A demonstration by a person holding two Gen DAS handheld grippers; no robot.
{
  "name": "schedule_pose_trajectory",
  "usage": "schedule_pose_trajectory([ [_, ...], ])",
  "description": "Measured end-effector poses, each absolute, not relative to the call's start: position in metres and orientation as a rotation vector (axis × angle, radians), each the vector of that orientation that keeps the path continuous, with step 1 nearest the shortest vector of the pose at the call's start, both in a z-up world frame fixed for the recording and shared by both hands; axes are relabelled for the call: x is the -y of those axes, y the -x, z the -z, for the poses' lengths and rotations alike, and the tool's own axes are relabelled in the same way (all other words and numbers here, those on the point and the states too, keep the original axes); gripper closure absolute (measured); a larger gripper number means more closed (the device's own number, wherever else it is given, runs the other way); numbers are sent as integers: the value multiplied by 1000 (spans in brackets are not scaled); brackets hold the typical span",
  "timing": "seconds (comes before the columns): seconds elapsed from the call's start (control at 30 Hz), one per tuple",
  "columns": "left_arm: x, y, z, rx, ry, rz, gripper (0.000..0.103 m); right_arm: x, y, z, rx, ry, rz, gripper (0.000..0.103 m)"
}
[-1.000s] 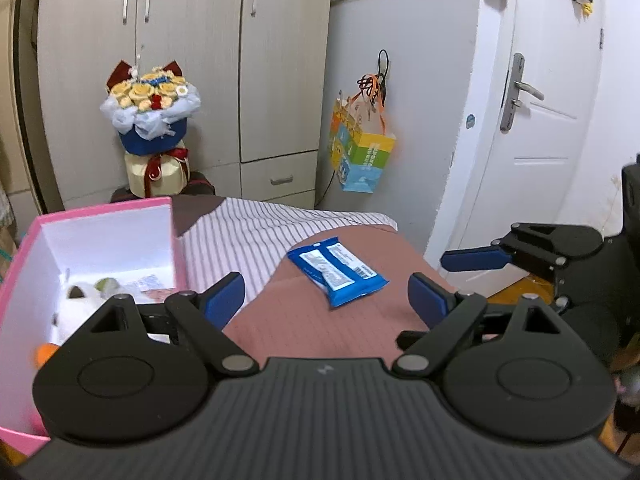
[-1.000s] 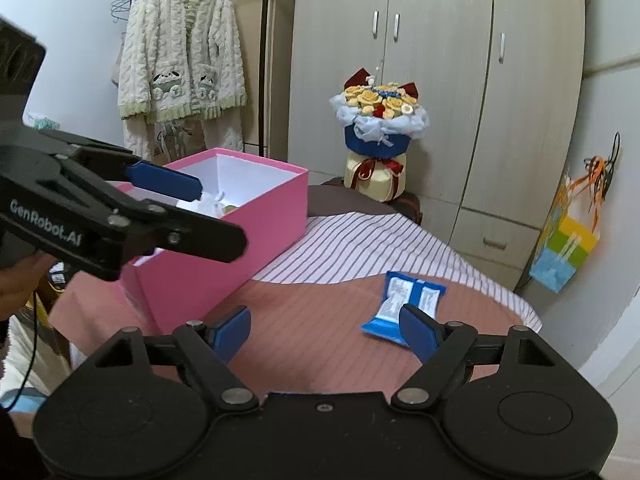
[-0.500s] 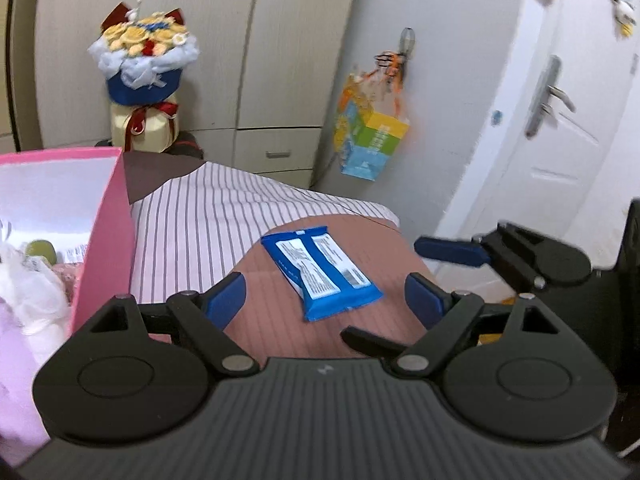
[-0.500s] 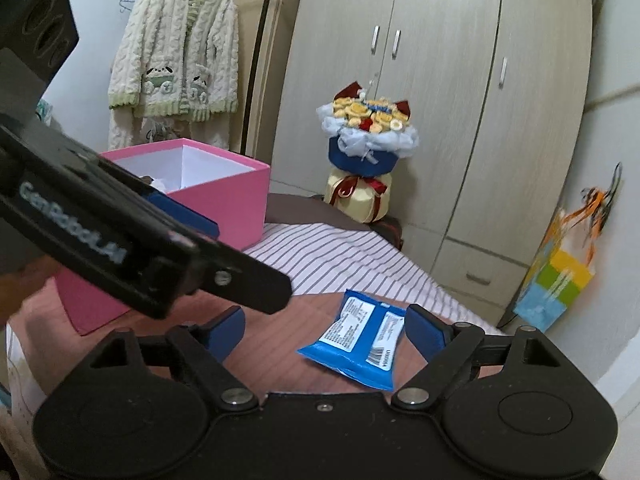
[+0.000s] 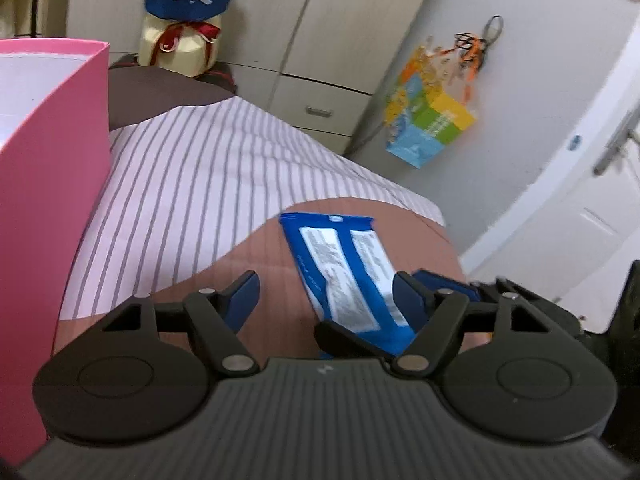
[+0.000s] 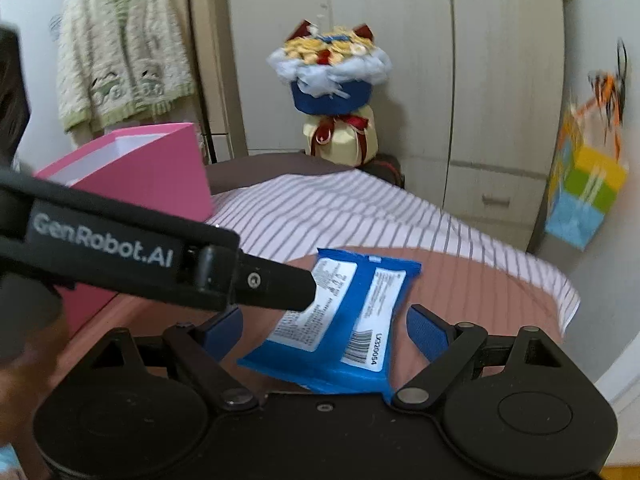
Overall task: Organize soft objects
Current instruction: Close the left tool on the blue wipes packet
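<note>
Two wrist fisheyes, both low over the bed, both close on the blue packet

The left wrist view looks forward along its fingers at the blue packet (image 5: pixel 344 272), pink box (image 5: pixel 52 184) at left; the right wrist view faces the same packet (image 6: pixel 344 320) from the other side, sharing the striped sheet (image 6: pixel 352 208), bouquet (image 6: pixel 332 84) and wardrobe (image 6: pixel 480 80).

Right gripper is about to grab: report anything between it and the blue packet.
The left gripper reaches across from the left, its tip over the blue packet's left part. Otherwise nothing visible separates the open right gripper from it.
</note>
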State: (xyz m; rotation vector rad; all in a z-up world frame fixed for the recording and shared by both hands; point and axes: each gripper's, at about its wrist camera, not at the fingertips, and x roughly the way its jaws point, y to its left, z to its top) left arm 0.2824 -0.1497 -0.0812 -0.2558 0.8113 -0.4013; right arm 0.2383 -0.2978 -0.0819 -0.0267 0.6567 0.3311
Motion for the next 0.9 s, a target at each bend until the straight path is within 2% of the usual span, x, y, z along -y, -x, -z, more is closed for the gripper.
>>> schedule_pose_trajectory([
  [0.07, 154, -286, 87, -840, 252, 406, 39, 303, -244, 86, -689, -32, -346, 12],
  [0.2, 160, -287, 90, -836, 255, 465, 44, 305, -250, 97, -746, -85, -385, 12],
  [0.37, 166, -291, 96, -828, 226, 431, 48, 296, -245, 105, -725, -6, -367, 12],
  [0.43, 168, -294, 99, -852, 195, 426, 54, 292, -244, 106, -711, 44, -349, 12],
  [0.57, 170, -294, 101, -874, 164, 450, 56, 289, -244, 108, -703, 90, -336, 11],
  [0.7, 169, -297, 105, -894, 208, 493, 62, 285, -240, 107, -682, 107, -333, 19],
  [0.87, 178, -290, 107, -872, 183, 501, 62, 285, -235, 108, -658, 103, -320, 24],
  [0.9, 180, -289, 105, -871, 175, 500, 62, 284, -234, 107, -653, 105, -315, 27],
])
